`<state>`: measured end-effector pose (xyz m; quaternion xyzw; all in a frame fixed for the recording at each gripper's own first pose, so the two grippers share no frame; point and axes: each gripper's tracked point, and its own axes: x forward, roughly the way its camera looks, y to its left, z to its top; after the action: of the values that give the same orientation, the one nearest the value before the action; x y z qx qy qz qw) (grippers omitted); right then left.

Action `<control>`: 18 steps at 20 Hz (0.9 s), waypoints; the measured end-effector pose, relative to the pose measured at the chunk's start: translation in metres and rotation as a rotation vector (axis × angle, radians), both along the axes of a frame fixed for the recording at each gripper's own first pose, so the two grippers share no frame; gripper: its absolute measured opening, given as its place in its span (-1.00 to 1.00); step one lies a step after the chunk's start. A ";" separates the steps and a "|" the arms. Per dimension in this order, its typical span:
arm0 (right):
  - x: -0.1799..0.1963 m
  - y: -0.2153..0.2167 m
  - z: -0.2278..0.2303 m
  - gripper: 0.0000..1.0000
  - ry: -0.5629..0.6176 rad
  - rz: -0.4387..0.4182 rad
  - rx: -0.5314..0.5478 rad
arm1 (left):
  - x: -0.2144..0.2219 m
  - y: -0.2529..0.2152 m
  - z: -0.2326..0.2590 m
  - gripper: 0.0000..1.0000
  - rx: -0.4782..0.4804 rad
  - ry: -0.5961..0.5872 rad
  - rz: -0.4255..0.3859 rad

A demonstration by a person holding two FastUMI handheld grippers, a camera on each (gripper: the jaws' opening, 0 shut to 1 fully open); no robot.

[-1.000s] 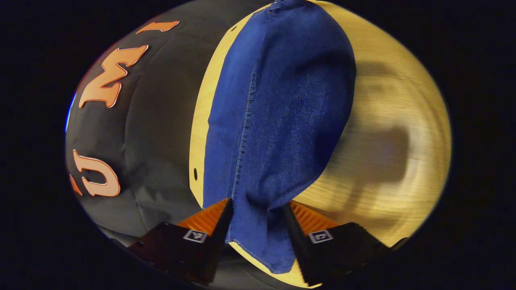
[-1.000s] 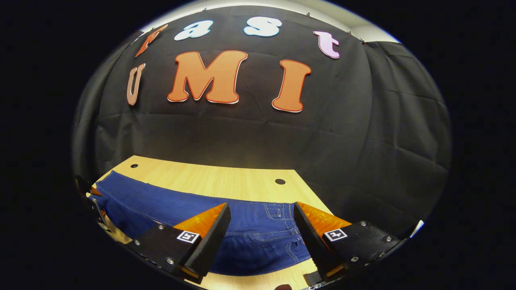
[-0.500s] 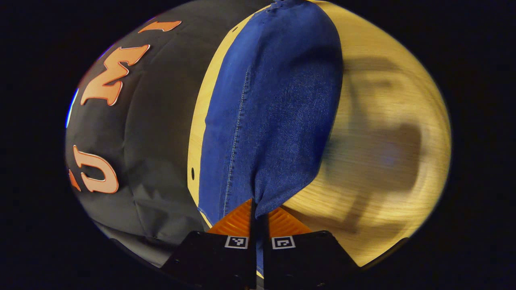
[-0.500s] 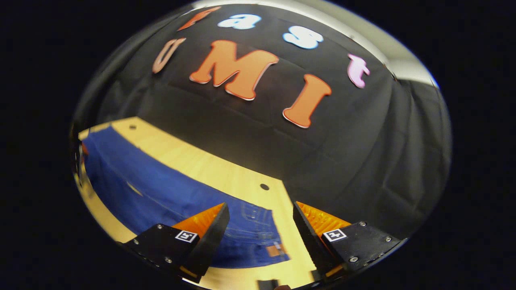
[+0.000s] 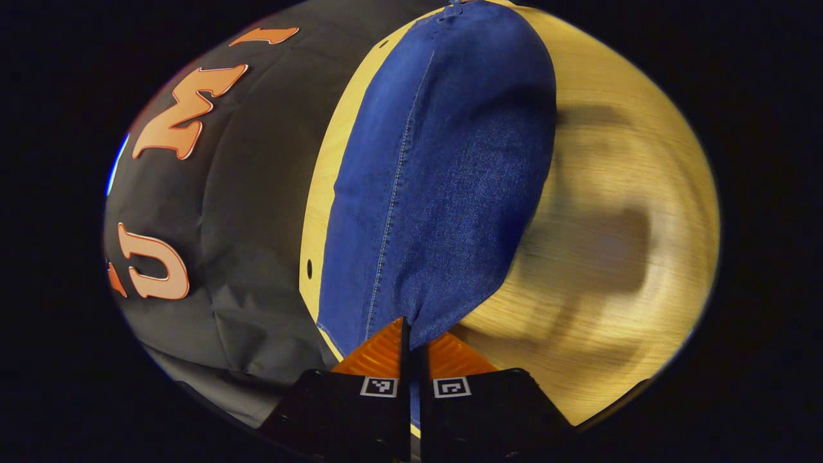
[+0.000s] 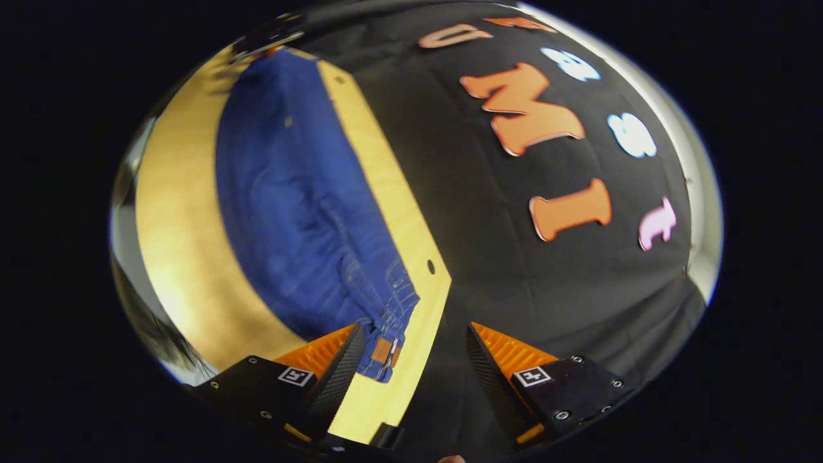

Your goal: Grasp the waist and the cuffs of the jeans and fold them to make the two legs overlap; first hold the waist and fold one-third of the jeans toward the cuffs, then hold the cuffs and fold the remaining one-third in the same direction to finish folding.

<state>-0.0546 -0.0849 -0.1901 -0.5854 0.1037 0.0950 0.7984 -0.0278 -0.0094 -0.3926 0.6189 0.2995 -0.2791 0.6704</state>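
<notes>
Denim runs the length of the wooden counter (image 5: 617, 193), and the jeans (image 5: 443, 167) lie stretched out flat along its far edge, close to the black cloth wall. In the left gripper view, the left gripper (image 5: 411, 350) has its fingers pressed together on the near end of the fabric, which judging by the plain hem and long side seam is the cuff end; the cloth bunches into the pinch and fans out beyond it. That hold looks meant to anchor this end so the leg can be carried over when the lengthwise fold begins.

In the right gripper view, the right gripper (image 6: 415, 350) has its fingers spread apart with nothing between them. It hangs near the waist (image 6: 386, 321), where belt loops, a pocket and a small leather patch show, and the waistband edge sits just beside its left finger rather than inside the gap. The view is tilted, so the gripper seems turned to line up along the waistband. My reading is that the waist grasp is not yet made, and no fold has begun.
</notes>
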 end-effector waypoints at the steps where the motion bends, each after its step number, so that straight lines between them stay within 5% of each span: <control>1: 0.001 -0.005 -0.008 0.95 0.019 0.023 -0.049 | 0.000 -0.001 0.000 -0.88 -0.001 0.001 0.003; 11: 0.033 -0.042 -0.079 0.94 0.186 0.107 -0.275 | -0.005 0.002 -0.002 -0.88 0.004 0.022 0.036; 18: 0.060 -0.025 -0.089 0.94 0.195 0.210 -0.358 | -0.004 0.001 -0.001 -0.88 0.012 0.018 0.035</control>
<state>0.0049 -0.1102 -0.2795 -0.7133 0.1340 0.2140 0.6537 -0.0321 -0.0089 -0.3932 0.6148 0.3180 -0.2709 0.6689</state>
